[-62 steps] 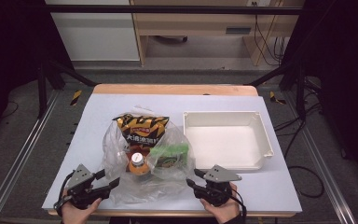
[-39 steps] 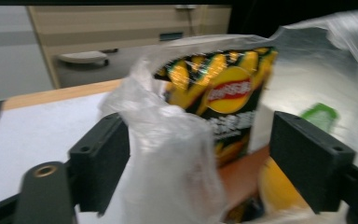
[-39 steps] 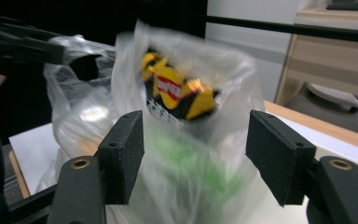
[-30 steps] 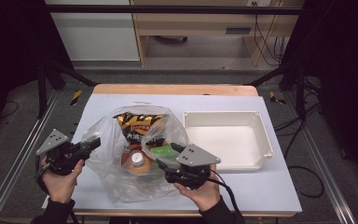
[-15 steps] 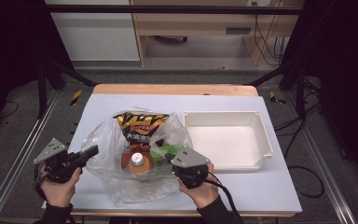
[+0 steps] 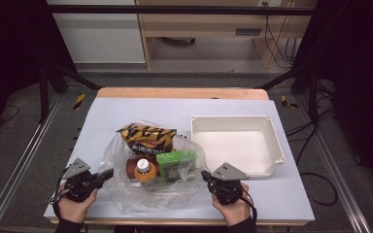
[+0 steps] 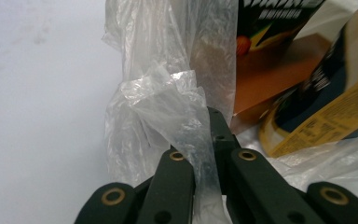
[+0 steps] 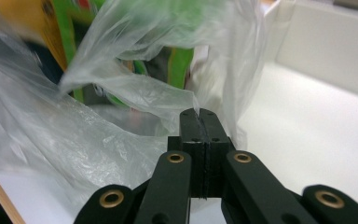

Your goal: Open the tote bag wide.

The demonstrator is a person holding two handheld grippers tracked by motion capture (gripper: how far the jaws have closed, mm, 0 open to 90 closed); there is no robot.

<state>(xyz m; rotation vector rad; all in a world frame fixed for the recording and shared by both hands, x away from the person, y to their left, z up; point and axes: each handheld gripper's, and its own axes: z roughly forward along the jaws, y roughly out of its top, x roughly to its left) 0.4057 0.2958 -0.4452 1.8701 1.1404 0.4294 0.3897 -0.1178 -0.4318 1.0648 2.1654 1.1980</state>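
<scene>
A clear bag (image 6: 148, 182) lies on the pale table (image 6: 102, 121), holding a chip packet (image 6: 147, 138), an orange-capped bottle (image 6: 144, 170) and a green box (image 6: 175, 162). The left gripper (image 6: 108, 173) has its jaws clenched on a fold of the bag's film, which rises just ahead of and between them; the right gripper (image 6: 206, 175) has its jaws pressed together on the film at the bag's other edge, the box beyond them. A white tray (image 6: 272, 141) sits just beside the right gripper. The table has a wooden far edge (image 6: 179, 92); grey floor (image 6: 24, 141), black frame legs and a wooden desk (image 6: 199, 24) surround it.
</scene>
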